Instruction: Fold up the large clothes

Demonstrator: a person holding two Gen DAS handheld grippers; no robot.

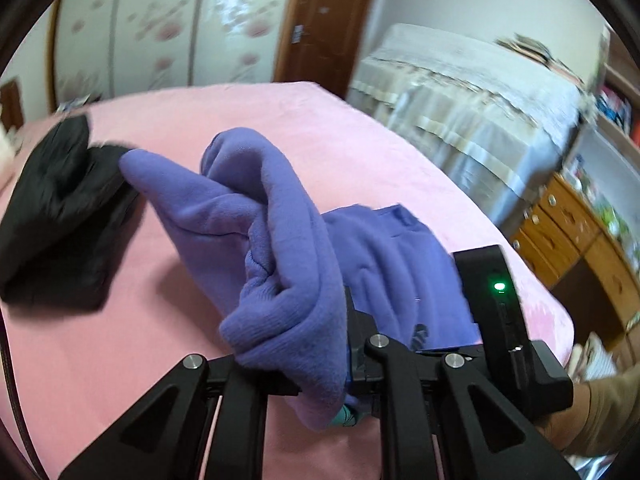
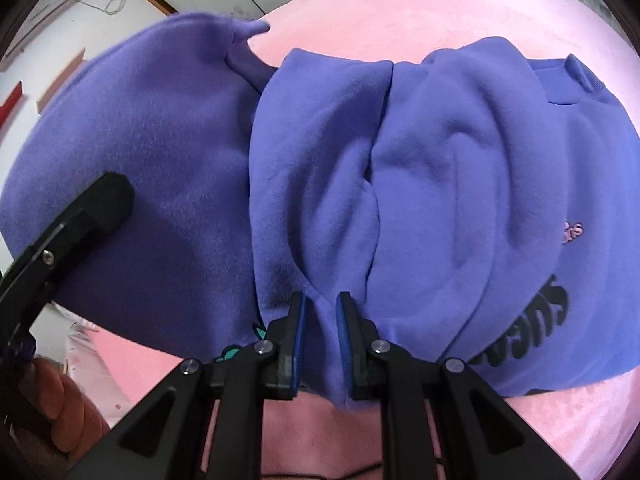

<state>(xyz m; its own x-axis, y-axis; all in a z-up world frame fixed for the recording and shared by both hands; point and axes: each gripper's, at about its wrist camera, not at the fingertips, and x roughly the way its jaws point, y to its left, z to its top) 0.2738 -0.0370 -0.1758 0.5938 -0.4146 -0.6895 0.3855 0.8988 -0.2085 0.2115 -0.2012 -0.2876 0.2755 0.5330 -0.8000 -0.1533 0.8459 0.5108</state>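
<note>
A purple sweatshirt [image 1: 256, 216] with black lettering lies bunched on the pink bed [image 1: 320, 128]. My left gripper [image 1: 320, 368] is shut on a fold of it, and the cloth drapes over the fingers and hides them. In the right wrist view the sweatshirt [image 2: 440, 168] fills the frame. My right gripper [image 2: 322, 312] is shut on a pinched fold of it between the blue pads [image 2: 301, 320]. The left gripper's body [image 2: 80, 216] shows at the left, and the right gripper's body [image 1: 500, 312] shows in the left wrist view.
A black garment [image 1: 60, 208] lies on the bed at the far left. A second bed with a pale cover [image 1: 472, 96] stands beyond, a wooden dresser [image 1: 576, 240] at the right, and a wardrobe and brown door [image 1: 328, 24] behind.
</note>
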